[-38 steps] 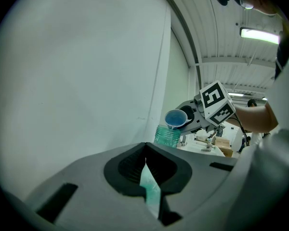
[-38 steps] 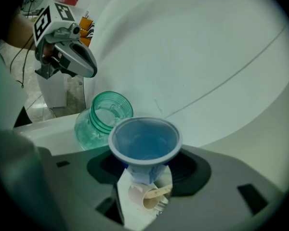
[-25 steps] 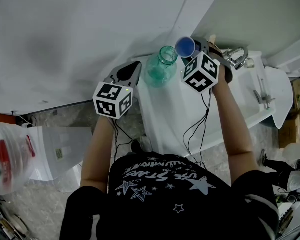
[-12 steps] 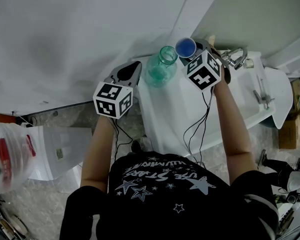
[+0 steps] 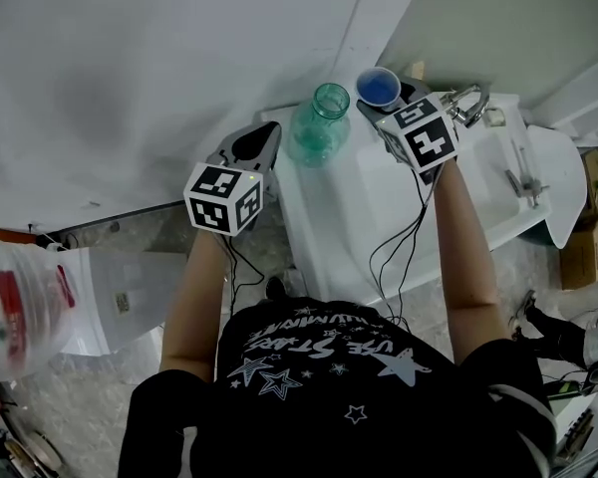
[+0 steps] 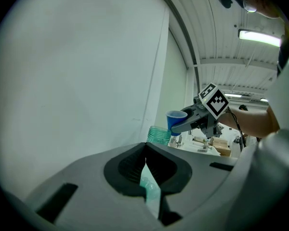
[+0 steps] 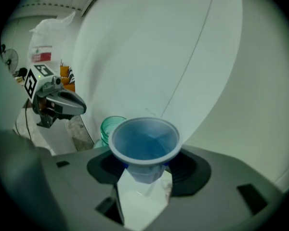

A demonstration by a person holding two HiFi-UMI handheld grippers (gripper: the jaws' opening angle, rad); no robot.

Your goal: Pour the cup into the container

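1. The right gripper (image 5: 381, 103) clamps the blue cup (image 5: 378, 88) between its jaws, mouth up, right of centre at the top of the head view.
2. The green jar (image 5: 317, 132) stands open on the white counter (image 5: 349, 217), just left of the cup and apart from it.
3. The left gripper (image 5: 271, 130) sits left of the jar, jaws together on nothing.

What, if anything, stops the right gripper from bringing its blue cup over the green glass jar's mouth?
Probably nothing; yes, it looks reachable. The right gripper holds the blue cup beside the green glass jar, whose mouth is open. The left gripper is on the jar's other side, clear of that path.
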